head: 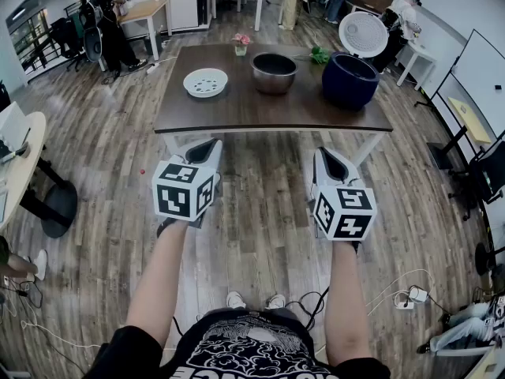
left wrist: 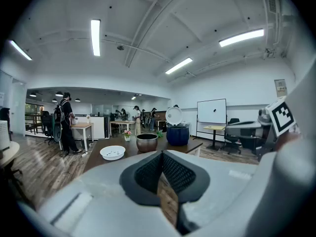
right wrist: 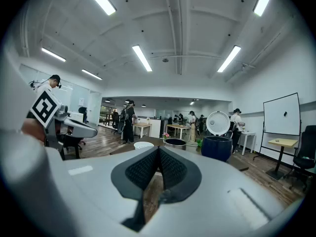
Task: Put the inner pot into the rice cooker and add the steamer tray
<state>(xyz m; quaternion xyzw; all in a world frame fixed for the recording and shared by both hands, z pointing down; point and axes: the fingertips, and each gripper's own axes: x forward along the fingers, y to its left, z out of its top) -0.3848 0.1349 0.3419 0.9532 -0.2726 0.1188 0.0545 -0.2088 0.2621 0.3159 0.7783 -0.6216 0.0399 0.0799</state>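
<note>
On the brown table point(head: 237, 109) stand a white steamer tray point(head: 206, 81) at the left, a metal inner pot point(head: 274, 72) in the middle and a dark blue rice cooker point(head: 349, 77) with its white lid point(head: 363, 33) up at the right. Both grippers hang over the floor, well short of the table. My left gripper point(head: 207, 150) is shut and holds nothing; my right gripper point(head: 327, 159) is shut and empty too. The left gripper view shows the tray point(left wrist: 112, 152), pot point(left wrist: 147, 142) and cooker point(left wrist: 177, 133) far ahead beyond its jaws. The right gripper view shows the pot point(right wrist: 175, 143) and cooker point(right wrist: 217, 147).
A small flower vase point(head: 241, 46) and a green item point(head: 319, 54) sit at the table's far edge. Other desks, chairs and people stand around the room; a whiteboard point(head: 481, 73) is at the right. Cables point(head: 394, 290) lie on the wooden floor near my feet.
</note>
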